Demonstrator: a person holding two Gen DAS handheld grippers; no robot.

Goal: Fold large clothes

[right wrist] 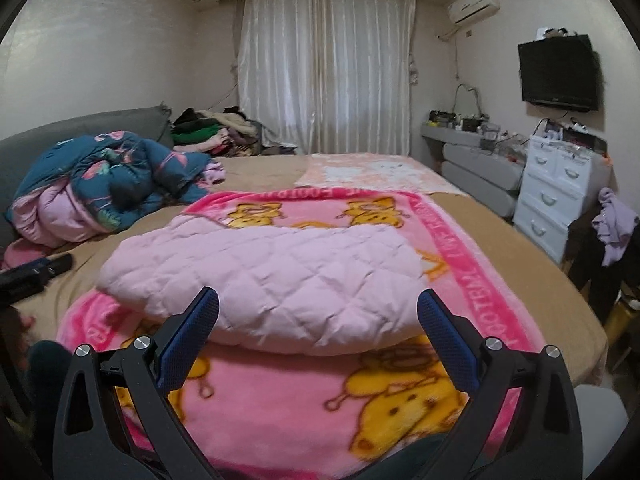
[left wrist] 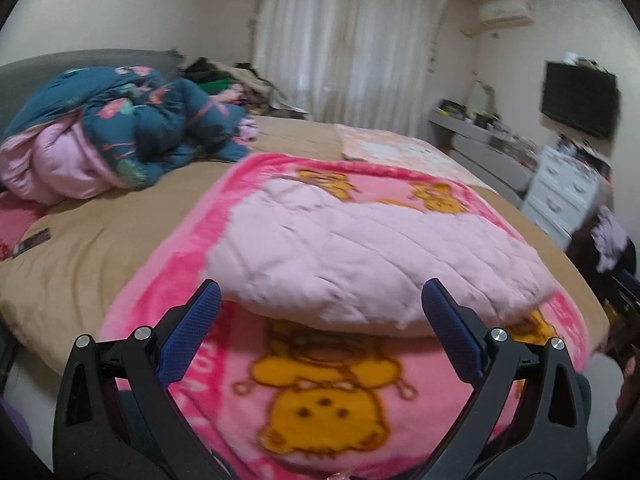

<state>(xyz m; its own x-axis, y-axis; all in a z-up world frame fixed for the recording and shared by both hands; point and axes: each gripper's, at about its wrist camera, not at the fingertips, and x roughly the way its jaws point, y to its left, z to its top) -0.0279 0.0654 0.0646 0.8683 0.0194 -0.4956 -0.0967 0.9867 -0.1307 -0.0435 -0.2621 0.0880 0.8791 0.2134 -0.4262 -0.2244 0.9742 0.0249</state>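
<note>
Quilted pink garment — a padded piece stitched in a diamond pattern — lies folded into a thick bundle in the middle of a bright pink blanket printed with yellow cartoon bears. That blanket is spread flat on a wide bed covered by a tan sheet, which fills most of both views. Further back on the sheet lies a paler peach-and-white blanket, flat, just beyond the pink one. At the far left sits a crumpled heap of teal bedding with pink flowers, its pale pink lining showing underneath, against a grey headboard. Behind it is a pile of mixed clothes near the white curtains.

Along the right wall stand a white chest of drawers and a grey shelf unit, with a dark television mounted above and an air conditioner near the ceiling.

Left gripper hovers just in front of the garment's near edge, its blue-padded fingers spread wide with nothing between them; the left view is somewhat blurred. Right gripper hangs likewise at the near edge, jaws wide apart and empty — the bundle's rounded fold shows between the pads without touching them. A dark remote-like object lies on the sheet at the left.
</note>
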